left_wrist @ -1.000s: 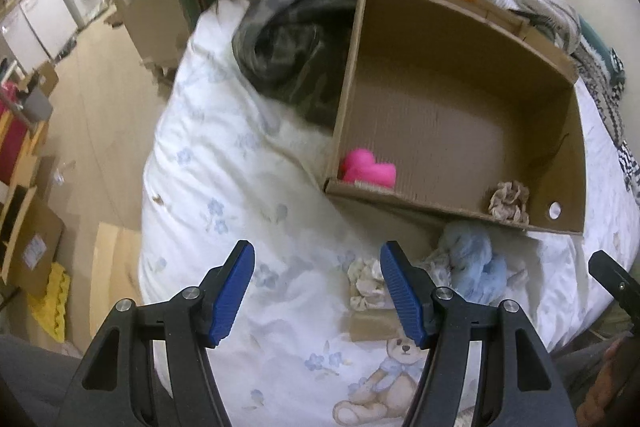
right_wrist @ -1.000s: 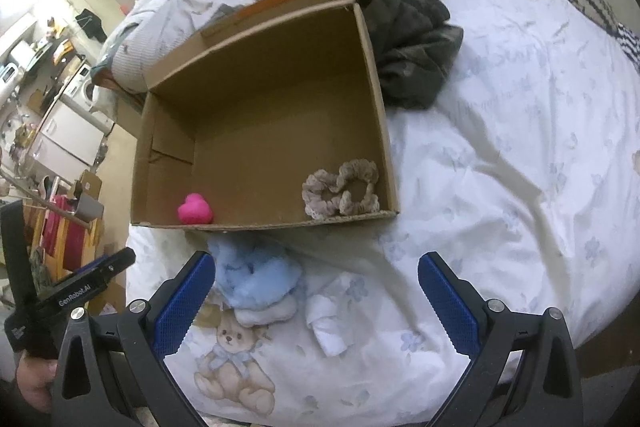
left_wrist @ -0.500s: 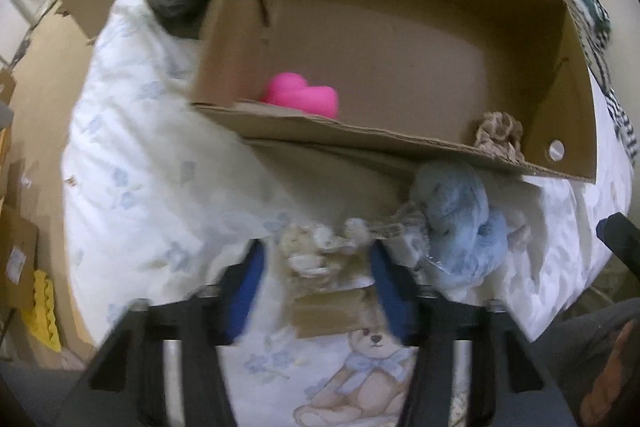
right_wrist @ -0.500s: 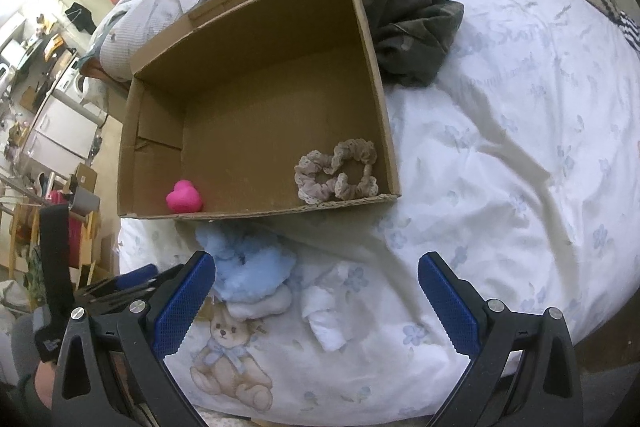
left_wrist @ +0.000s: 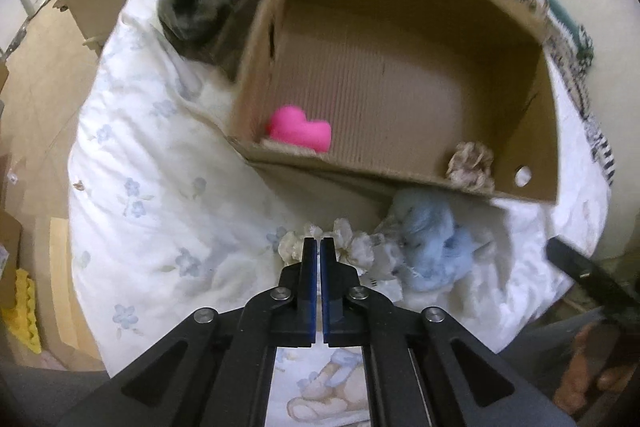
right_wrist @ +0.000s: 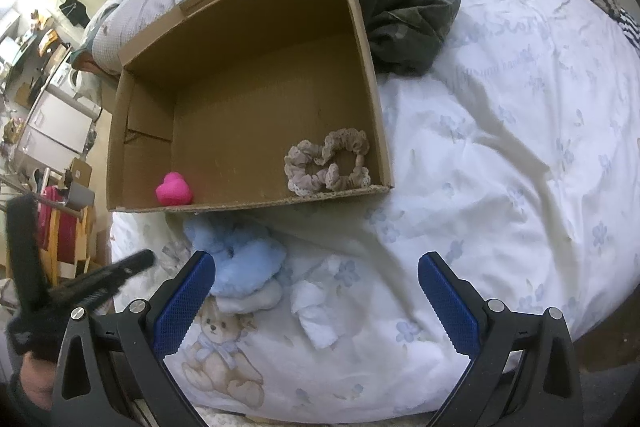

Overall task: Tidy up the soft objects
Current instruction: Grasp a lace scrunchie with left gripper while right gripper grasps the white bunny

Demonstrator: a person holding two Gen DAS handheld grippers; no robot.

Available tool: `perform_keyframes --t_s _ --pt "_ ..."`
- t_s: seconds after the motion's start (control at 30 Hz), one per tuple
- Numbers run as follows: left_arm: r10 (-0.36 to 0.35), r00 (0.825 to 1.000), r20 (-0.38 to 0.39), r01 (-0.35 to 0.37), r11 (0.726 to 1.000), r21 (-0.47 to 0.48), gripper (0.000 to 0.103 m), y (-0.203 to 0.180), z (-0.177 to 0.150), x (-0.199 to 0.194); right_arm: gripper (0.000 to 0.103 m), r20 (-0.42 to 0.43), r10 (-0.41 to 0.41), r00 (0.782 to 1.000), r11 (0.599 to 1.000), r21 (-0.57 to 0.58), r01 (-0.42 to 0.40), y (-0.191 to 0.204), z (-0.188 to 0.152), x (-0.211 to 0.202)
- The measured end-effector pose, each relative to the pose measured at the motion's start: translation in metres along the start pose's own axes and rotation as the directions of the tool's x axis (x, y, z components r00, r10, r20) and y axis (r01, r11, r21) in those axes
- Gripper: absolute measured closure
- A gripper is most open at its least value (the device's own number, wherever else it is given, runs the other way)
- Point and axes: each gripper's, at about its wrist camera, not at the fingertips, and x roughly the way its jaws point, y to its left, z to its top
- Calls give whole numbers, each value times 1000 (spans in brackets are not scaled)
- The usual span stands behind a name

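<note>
Currently we hold the left gripper point(left_wrist: 321, 241) clamped on the cream scrunchie point(left_wrist: 344, 245) lying on the bed point(left_wrist: 160, 187) before the cardboard box point(left_wrist: 400, 75), right gripper point(right_wrist: 316, 291) apart; a shallow pinch on loose fabric may slip during lifting.

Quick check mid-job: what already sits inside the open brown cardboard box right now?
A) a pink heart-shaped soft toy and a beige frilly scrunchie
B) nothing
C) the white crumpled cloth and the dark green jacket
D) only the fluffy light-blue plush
A: the pink heart-shaped soft toy lies in one near corner of the open brown cardboard box, the beige frilly scrunchie in the other.
</note>
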Motion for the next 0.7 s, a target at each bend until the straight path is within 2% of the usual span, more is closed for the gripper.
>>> perform_keyframes --t_s 0.13,0.27,0.3,0.33,0.37,0.47,0.53,0.6,0.67,0.7 --pt "-25 998 51 28 997 -67 101 19 7 -24 0 -50 14 999 1000 10 -13 -4 -4 7" --pt "-31 998 62 38 991 -126 101 34 8 -31 0 -108 48 993 998 36 -45 -7 -7 17" --pt "-32 998 59 40 990 -136 101 39 9 -33 2 -121 55 991 998 40 -51 -8 -7 20" --pt "-38 998 53 45 989 -144 101 40 11 -33 11 -138 60 989 998 42 -54 -8 -8 23" --pt "-43 998 49 50 987 -151 101 41 10 -31 17 -158 63 985 997 46 -57 -9 -9 28" --pt "-32 999 35 37 987 -158 101 43 12 -26 22 -212 50 976 998 37 -43 -8 -14 40" --pt "-20 1000 1 20 987 -159 101 41 9 -17 22 -240 43 970 999 12 -41 -3 -17 48" --pt "-43 997 -67 31 984 -176 100 40 7 0 22 -256 24 966 999 -19 -29 3 -20 54" --pt "-64 992 -112 42 981 -191 91 38 5 13 22 -263 11 965 999 -41 -22 9 -22 57" --pt "-66 989 -130 41 981 -187 82 36 6 20 22 -263 7 965 999 -50 -21 11 -22 58"
